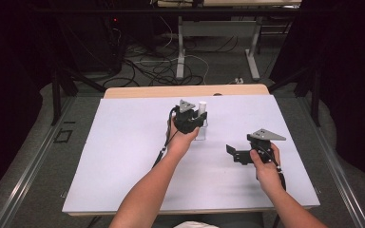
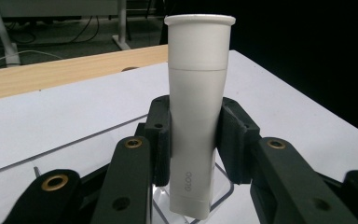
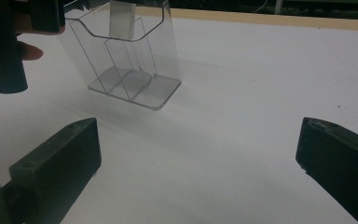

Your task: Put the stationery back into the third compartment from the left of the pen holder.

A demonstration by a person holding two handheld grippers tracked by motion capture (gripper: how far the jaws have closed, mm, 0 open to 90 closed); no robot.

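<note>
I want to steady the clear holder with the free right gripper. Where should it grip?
Probably the clear holder's open-sided upper wall, approached from the right gripper's side: its jaws stand wide apart, and the left gripper already clamps the white tube above it.

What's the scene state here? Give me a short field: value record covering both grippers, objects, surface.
surface: white table top with a wood strip along the far edge
left gripper: shut on the white tube, pads on both sides of its body
white tube: upright, flared rim on top, lower end at or just inside the clear holder
clear holder: transparent plastic with divided compartments, standing on the table
right gripper: open, nothing between its jaws, low over bare table, facing the holder
right gripper position: apart from the holder, on the person's right
</note>
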